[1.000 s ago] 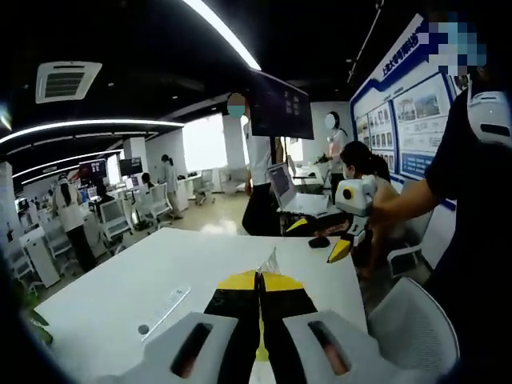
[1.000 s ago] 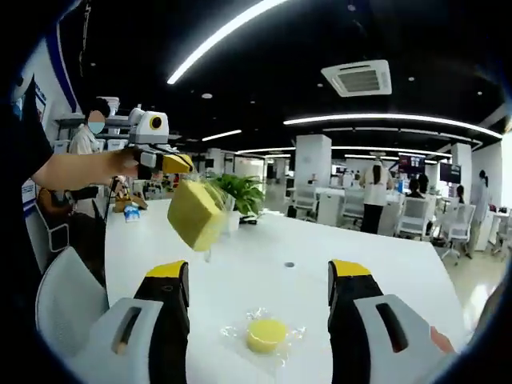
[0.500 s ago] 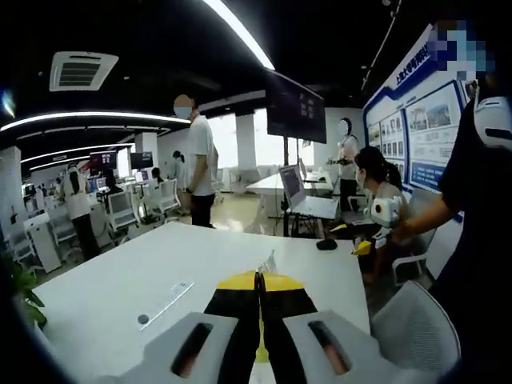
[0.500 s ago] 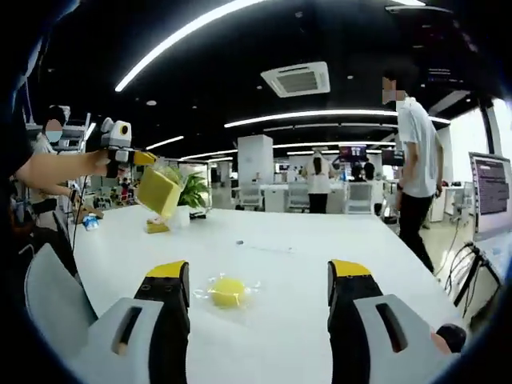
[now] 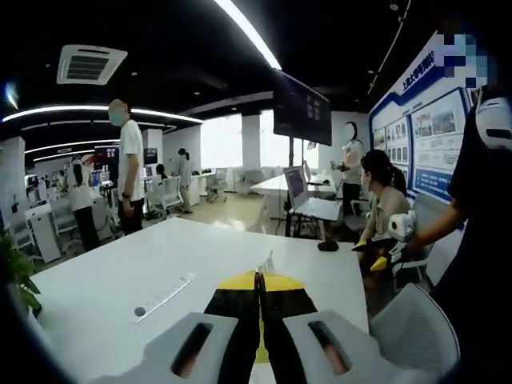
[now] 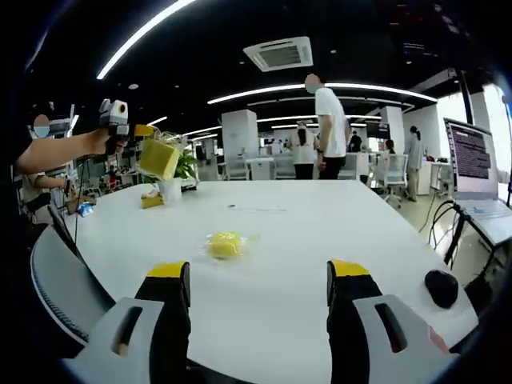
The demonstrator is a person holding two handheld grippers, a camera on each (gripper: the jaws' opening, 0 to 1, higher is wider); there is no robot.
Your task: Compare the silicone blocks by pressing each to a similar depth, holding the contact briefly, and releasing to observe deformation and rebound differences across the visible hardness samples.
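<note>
In the right gripper view, my right gripper is open over the near edge of the white table, with nothing between its jaws. A round yellow silicone block in clear wrap lies on the table ahead of it. At far left my left gripper is held up in the air, shut on a wrapped yellow cube block. A small yellow block lies on the table under it. In the left gripper view, my left gripper has its jaws together, with a tip of clear wrap poking up. The right gripper is at the right.
A black mouse lies near the table's right edge, with a laptop beyond it. A white pot with a plant stands at the far left. A person stands behind the table. A grey chair back is close at left.
Both views have swung sideways. The round block now lies farther ahead of my right gripper. The left gripper still holds the cube aloft. The standing person has walked across behind the table.
</note>
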